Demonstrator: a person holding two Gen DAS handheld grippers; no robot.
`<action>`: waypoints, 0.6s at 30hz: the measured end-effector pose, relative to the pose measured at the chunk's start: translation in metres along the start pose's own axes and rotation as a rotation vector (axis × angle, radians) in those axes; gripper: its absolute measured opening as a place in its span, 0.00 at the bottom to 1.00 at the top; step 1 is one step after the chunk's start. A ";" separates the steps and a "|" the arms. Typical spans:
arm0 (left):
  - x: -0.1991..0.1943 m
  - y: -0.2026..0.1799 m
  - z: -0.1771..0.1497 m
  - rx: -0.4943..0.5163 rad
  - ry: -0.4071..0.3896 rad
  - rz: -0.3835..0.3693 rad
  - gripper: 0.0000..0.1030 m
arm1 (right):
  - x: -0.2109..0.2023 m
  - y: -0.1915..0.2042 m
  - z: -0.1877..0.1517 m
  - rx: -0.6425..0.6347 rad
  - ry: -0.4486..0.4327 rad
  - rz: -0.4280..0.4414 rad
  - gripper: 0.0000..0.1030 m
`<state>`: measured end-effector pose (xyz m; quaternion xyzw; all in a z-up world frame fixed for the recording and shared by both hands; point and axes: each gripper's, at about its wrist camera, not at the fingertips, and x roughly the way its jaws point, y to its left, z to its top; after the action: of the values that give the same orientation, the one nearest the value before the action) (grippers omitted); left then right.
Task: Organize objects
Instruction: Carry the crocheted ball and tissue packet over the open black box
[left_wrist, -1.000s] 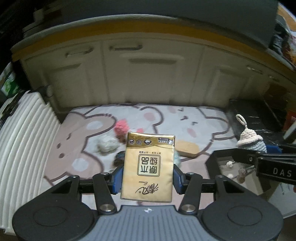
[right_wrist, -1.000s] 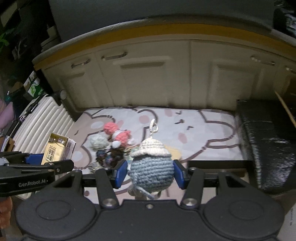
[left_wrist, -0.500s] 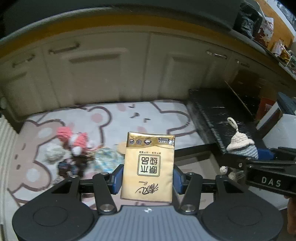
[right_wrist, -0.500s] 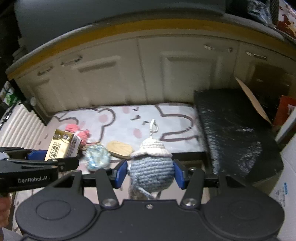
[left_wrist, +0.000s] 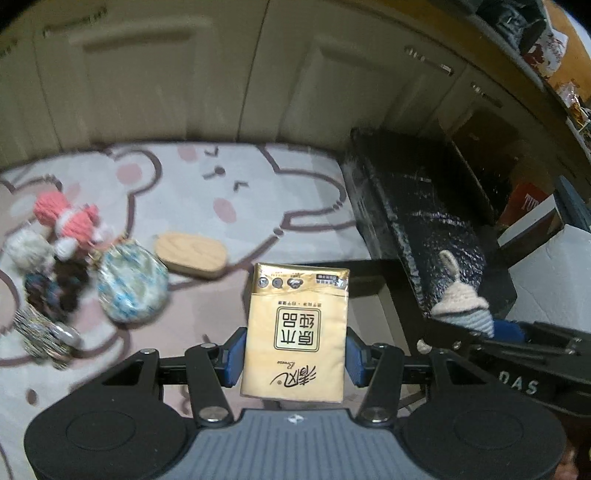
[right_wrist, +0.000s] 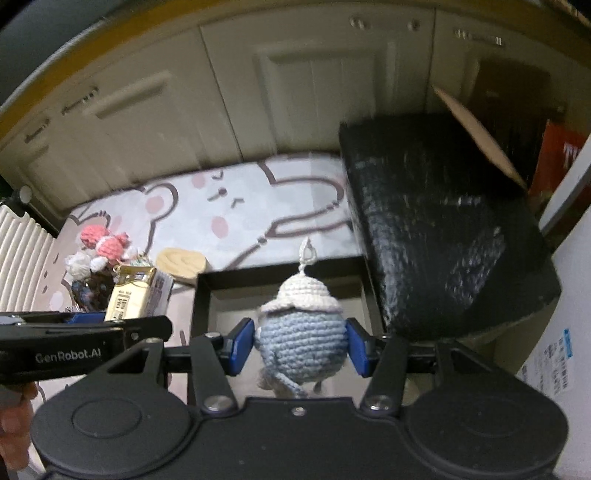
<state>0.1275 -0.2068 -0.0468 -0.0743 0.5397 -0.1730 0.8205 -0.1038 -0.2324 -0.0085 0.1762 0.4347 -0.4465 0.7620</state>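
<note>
My left gripper (left_wrist: 295, 356) is shut on a yellow tissue packet (left_wrist: 295, 332), held upright between the blue pads. My right gripper (right_wrist: 301, 345) is shut on a blue crocheted doll with a white hat (right_wrist: 301, 332). Both hang over the near left part of an open black box (right_wrist: 280, 273) on the floor. In the left wrist view the doll (left_wrist: 463, 308) and the right gripper show at the right. The right wrist view has the tissue packet (right_wrist: 129, 299) at the left in the left gripper.
A bear-print mat (left_wrist: 240, 206) carries a pink crocheted toy (left_wrist: 70, 221), a white yarn ball (left_wrist: 27, 247), a blue-white pouch (left_wrist: 131, 288), a wooden oval piece (left_wrist: 190, 253) and dark trinkets. A black lid (right_wrist: 436, 221) leans at the right. Cream cabinets (right_wrist: 295, 92) stand behind.
Both grippers have swung to the right and tilted down, from over the mat's toys to over the black box. Each keeps its hold.
</note>
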 end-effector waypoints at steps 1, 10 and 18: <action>0.006 0.000 -0.001 -0.015 0.015 -0.010 0.52 | 0.005 -0.003 -0.001 0.011 0.016 0.004 0.53; 0.051 -0.003 -0.018 -0.070 0.107 -0.023 0.52 | 0.036 -0.013 -0.014 0.073 0.114 -0.029 0.53; 0.059 -0.003 -0.025 -0.100 0.121 -0.025 0.52 | 0.050 -0.021 -0.018 0.073 0.155 -0.052 0.53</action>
<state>0.1250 -0.2298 -0.1066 -0.1115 0.5954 -0.1603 0.7794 -0.1191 -0.2584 -0.0575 0.2262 0.4802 -0.4667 0.7074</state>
